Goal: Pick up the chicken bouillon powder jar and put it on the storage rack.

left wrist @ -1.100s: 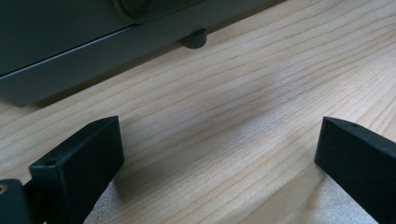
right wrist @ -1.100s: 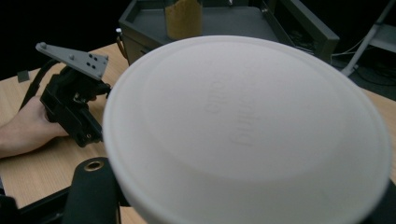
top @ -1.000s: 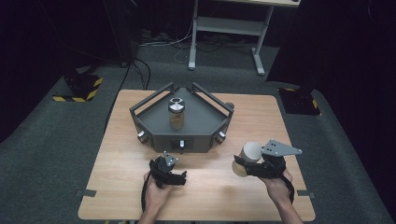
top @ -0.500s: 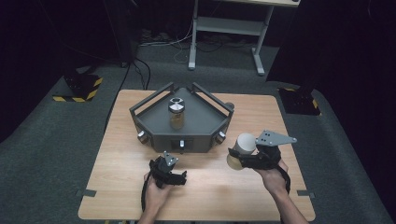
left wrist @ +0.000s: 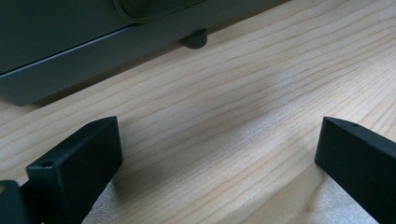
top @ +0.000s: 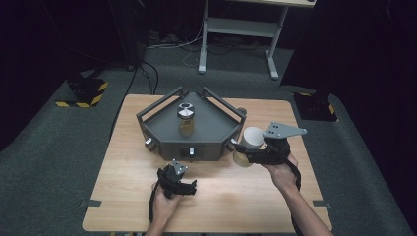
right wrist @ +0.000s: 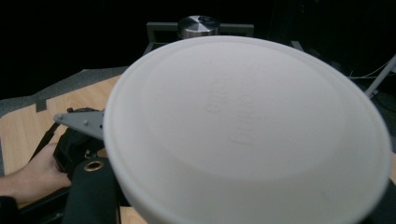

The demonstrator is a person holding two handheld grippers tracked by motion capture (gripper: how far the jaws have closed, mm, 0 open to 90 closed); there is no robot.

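A grey many-sided tray (top: 211, 129) with railings stands on the far half of the wooden table (top: 236, 196). Inside it an amber jar with a metal lid (top: 186, 119) stands upright; its lid (right wrist: 198, 25) shows over the held jar's rim. My right gripper (top: 244, 151) is shut on a second jar with a white lid (top: 251, 140), held tilted in the air just off the tray's right front corner. The white lid (right wrist: 247, 130) sits close before the camera, one black finger (right wrist: 91, 196) below it. My left gripper (top: 176, 173) rests on the table before the tray, open and empty (left wrist: 219, 140).
The tray's dark front wall (left wrist: 70, 60) with a small foot lies just beyond the left gripper. A white metal stand (top: 236, 29) and two black-and-yellow striped floor weights (top: 83, 91) (top: 314, 105) are on the carpet past the table.
My right gripper has lifted the white-lidded jar and carried it left and away from me, toward the tray's right front corner. The left gripper has stayed put.
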